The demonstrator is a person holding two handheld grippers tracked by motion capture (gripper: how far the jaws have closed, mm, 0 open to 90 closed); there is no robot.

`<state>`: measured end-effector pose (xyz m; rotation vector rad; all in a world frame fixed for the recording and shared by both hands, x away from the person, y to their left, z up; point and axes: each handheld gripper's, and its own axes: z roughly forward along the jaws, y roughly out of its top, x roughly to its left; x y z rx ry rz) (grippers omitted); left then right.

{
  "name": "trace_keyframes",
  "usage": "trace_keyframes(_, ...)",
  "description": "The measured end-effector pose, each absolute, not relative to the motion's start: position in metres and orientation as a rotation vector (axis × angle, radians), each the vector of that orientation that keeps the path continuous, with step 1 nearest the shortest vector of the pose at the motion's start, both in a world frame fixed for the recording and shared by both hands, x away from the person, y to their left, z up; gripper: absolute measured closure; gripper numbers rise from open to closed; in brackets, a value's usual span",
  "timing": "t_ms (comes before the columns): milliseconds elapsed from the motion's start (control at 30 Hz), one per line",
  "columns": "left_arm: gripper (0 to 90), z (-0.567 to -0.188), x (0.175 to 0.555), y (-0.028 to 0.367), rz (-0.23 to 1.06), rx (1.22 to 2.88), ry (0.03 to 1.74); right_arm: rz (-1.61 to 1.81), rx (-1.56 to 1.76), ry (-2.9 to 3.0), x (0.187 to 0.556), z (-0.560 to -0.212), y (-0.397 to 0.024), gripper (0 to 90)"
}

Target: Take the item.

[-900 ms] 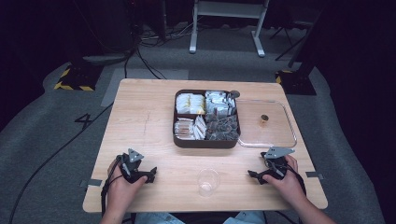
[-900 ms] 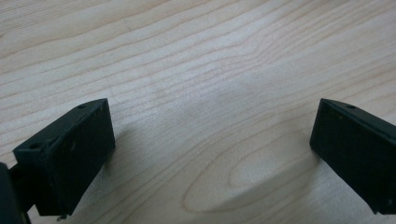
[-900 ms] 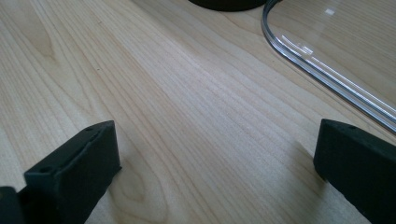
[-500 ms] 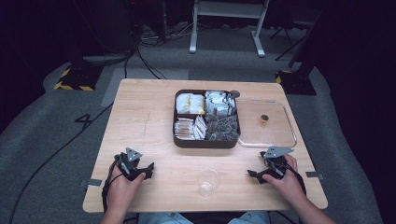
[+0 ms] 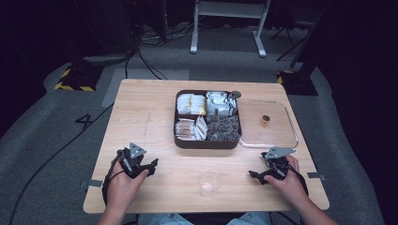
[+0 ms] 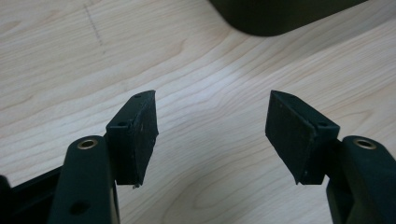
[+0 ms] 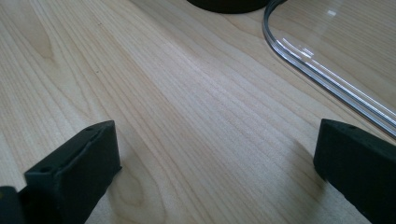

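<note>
The left claw [image 5: 151,165] rests on the light wooden worktop [image 5: 145,122] near its front left corner, held in the person's left hand [image 5: 123,183]. In the left gripper view its jaws stand moderately apart over bare wood, with nothing between the pads [image 6: 140,135]. The right claw [image 5: 256,174] rests near the front right corner in the person's right hand [image 5: 288,183]. In the right gripper view its jaws stand wide apart, also over bare wood, with nothing between them.

The small clear plastic cup [image 5: 209,182] stands upright near the front edge of the worktop, between the two claws and apart from both. It lies somewhat closer to the right claw than to the left. Neither claw touches it.

The dark brown four-compartment tray [image 5: 206,143] sits at the centre of the worktop, behind the cup and well apart from both claws. Its compartments hold yellow, silver, pale and dark wrapped packets. A corner of the tray [image 6: 280,18] appears at the top of the left gripper view.

The clear rectangular plastic lid [image 5: 267,123] lies flat just beside the right side of the tray, behind the right claw. Its rounded rim [image 7: 322,70] appears at the upper right of the right gripper view, just beyond the jaws.
</note>
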<state>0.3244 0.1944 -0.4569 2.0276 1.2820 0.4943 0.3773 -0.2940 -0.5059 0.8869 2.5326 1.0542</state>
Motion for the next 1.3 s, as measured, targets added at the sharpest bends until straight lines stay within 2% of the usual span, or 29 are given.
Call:
trace_keyframes(600, 34.3, -0.417, 0.345, 0.157, 0.513, 1.998, 1.203, 1.055, 0.883, 2.535, 0.378, -0.506, -0.294, 0.4)
trace_keyframes(800, 35.1, -0.406, 0.367, 0.144, 0.514, 2.009, 1.145, 1.060, 0.876, 2.535, 0.378, -0.506, -0.295, 1.6)
trace_keyframes(1300, 36.1, -0.389, 0.414, 0.118, 0.512, 2.009, 1.123, 1.065, 0.868, 2.538, 0.378, -0.506, -0.296, 2.0)
